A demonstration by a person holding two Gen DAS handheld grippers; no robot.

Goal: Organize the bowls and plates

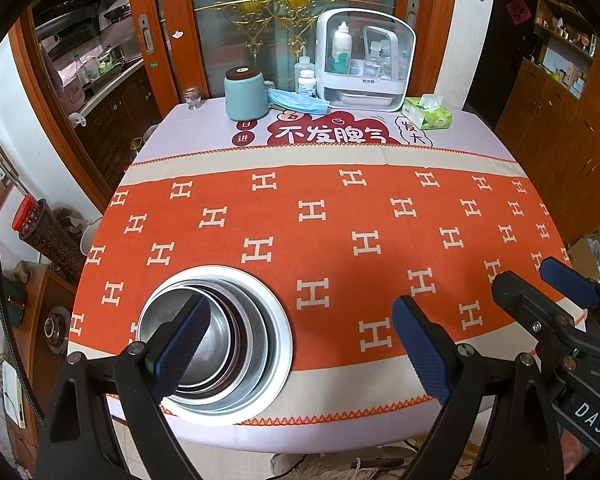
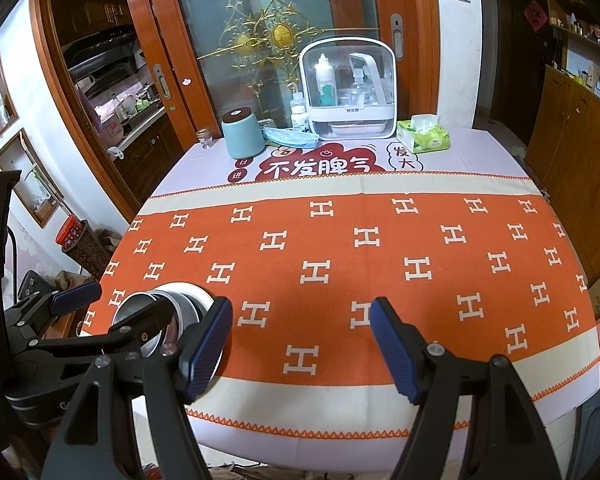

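1. A stack of nested dishes sits at the near left corner of the table (image 1: 480,132), on the orange cloth (image 1: 340,220) patterned with pale H shapes; the white plate (image 1: 276,320) lies at the bottom, with metal bowls (image 1: 220,340) nested inside it, the smallest innermost.
2. The left gripper (image 1: 296,350) has its fingers spread wide and holds nothing; its left finger (image 1: 184,344) hangs over the inside of the bowls, though I cannot tell if it touches them; its right finger (image 1: 420,356) is over bare cloth, well apart from the stack.
3. The right gripper (image 2: 300,344) is likewise wide open and empty; both its fingers (image 2: 392,348) hover above the cloth near the front edge, just right of the stack (image 2: 180,304).
4. In the right wrist view the left gripper (image 2: 112,304) appears at the left edge, one finger beside the bowls.
5. At the far end of the table stand a pale blue canister (image 1: 246,94) with a dark lid, a crumpled blue face mask (image 1: 298,101), a white storage case (image 1: 364,60) holding bottles, and a green tissue pack (image 1: 428,113); all are well apart from the stack.
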